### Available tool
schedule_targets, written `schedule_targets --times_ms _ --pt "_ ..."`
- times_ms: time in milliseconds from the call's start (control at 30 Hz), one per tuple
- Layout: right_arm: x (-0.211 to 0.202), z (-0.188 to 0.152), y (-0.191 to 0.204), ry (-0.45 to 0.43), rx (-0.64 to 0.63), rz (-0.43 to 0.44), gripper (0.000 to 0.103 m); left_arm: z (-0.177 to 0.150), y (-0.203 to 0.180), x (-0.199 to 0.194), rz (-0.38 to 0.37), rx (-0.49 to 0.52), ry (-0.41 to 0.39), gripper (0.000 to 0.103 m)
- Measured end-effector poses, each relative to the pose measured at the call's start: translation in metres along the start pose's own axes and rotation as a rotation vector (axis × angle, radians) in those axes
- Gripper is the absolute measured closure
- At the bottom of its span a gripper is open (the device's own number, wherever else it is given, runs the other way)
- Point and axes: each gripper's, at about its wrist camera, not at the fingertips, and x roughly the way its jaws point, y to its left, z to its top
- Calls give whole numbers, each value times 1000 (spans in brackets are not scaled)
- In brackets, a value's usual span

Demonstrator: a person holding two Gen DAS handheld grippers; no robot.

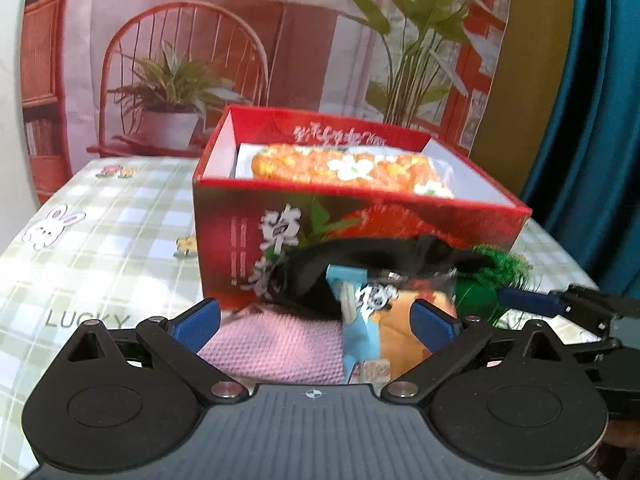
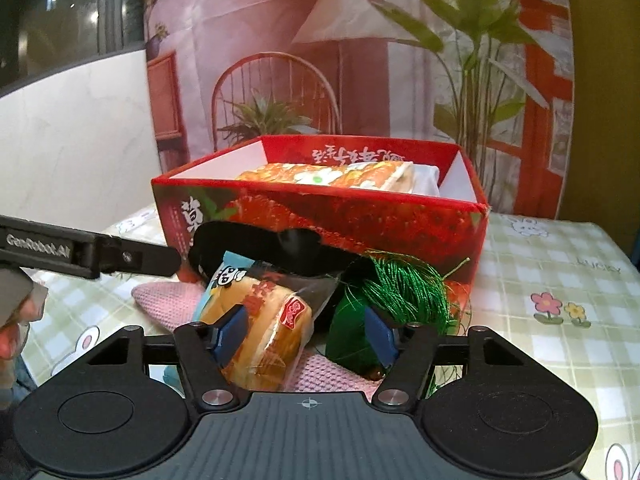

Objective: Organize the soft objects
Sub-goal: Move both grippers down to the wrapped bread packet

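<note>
Red cardboard, printed with strawberries and white characters, forms the open-topped box [image 1: 352,216] that anchors the left wrist view; it stands on a green-checked tablecloth with rabbits and flowers [image 1: 100,232], and inside it lies an orange floral fabric bundle [image 1: 348,168]. Just in front of the box sit a pink knitted cloth [image 1: 276,344], a black fabric piece [image 1: 360,256] draped over the pile, a clear-wrapped bread bun with a blue panda label [image 1: 380,320] and a green thread tassel [image 1: 492,276]. The left gripper [image 1: 316,320] hovers low before the box, blue pads spread wide on either side of the cloth and bun, gripping nothing. From the right wrist view, the same red box [image 2: 400,216] stands behind the pile; the right gripper [image 2: 308,332] has its tongs wide apart, one pad against the bun [image 2: 260,320], the other against the tassel [image 2: 384,292], neither held. The black cloth [image 2: 248,244] leans on the box front, the pink cloth [image 2: 168,300] beneath.
</note>
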Motion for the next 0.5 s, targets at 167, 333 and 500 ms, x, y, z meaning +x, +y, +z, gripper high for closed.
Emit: schedule_targets --times_ms 167,333,500 --pt "2 1 3 10 -33 -11 44 -3 3 1 -17 -15 11 7" --pt "1 5 4 2 -58 -18 44 -4 2 0 -21 -18 7 9" --pt "-3 6 10 -9 -95 -7 44 -5 2 -1 -25 -25 9 10"
